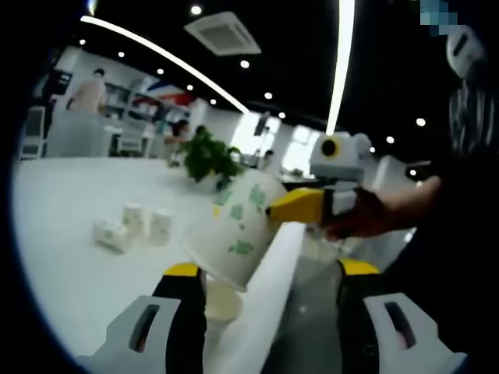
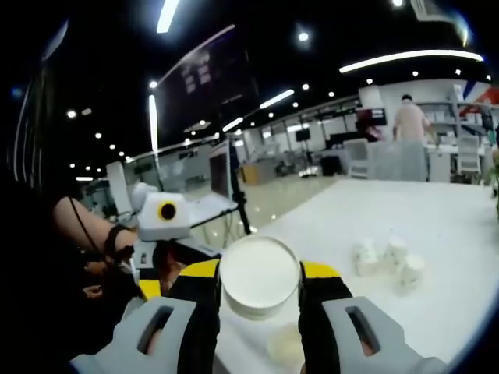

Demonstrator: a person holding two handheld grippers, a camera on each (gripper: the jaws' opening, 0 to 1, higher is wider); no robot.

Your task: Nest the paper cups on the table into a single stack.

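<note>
Cup (image 2: pixel 260 276) in right gripper (image 2: pixel 260 292), small cups (image 1: pixel 132 224) behind, plant (image 1: pixel 209 156), possibly.

Left gripper view sits low at the white table's (image 1: pixel 70 257) edge, facing across it toward the potted plant (image 1: pixel 209 156), with the cluster of small cups (image 1: pixel 132 224) mid-distance beyond. Right gripper view looks from the same edge, angled the opposite way along the table (image 2: pixel 437 226). Both share that cup cluster (image 2: pixel 390 261), the tabletop, and a person standing far beyond it (image 2: pixel 411 117).
</note>
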